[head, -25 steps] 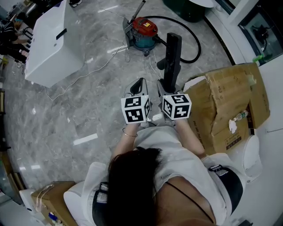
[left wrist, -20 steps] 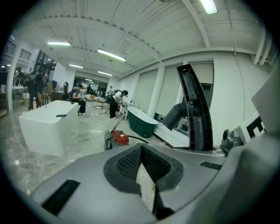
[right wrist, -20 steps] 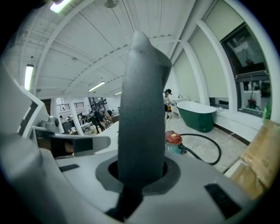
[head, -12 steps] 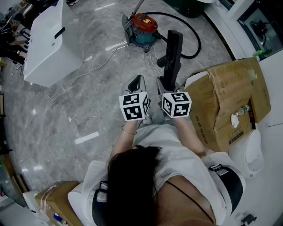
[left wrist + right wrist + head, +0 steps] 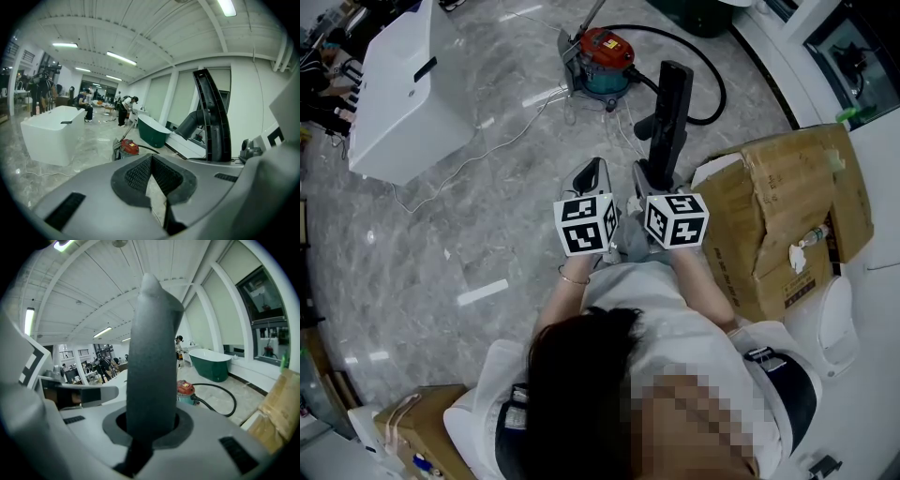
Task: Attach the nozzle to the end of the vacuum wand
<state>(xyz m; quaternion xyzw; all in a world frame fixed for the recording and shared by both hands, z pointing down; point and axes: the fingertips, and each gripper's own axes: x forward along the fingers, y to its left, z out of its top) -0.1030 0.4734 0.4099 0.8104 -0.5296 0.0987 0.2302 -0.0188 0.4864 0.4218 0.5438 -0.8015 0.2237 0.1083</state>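
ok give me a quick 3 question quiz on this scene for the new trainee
1. True or false: the left gripper has its jaws shut with nothing between them.
2. What are the right gripper's jaws shut on?
A) the black nozzle
B) a white cable
C) a water bottle
3. Short answer: in the head view, on which side of the person does the cardboard box lie?

Key: 1 true; 2 A; 3 the person's right.
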